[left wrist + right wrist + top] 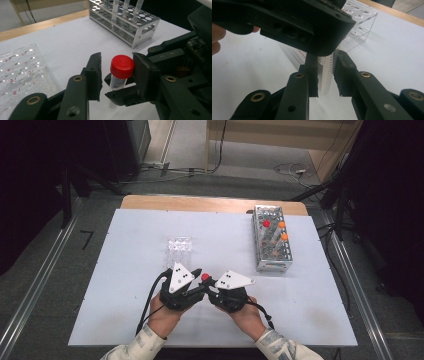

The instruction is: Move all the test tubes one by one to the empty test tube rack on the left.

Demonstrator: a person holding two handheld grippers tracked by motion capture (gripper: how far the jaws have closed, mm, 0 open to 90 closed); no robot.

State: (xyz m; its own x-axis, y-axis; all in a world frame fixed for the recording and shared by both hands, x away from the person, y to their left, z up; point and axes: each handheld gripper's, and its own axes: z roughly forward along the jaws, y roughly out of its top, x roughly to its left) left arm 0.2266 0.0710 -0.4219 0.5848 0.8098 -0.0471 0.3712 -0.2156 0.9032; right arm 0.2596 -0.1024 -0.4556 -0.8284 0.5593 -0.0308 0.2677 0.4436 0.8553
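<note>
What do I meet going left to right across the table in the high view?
Clear well plate → left gripper → red-capped tube → right gripper → metal tube rack.
</note>
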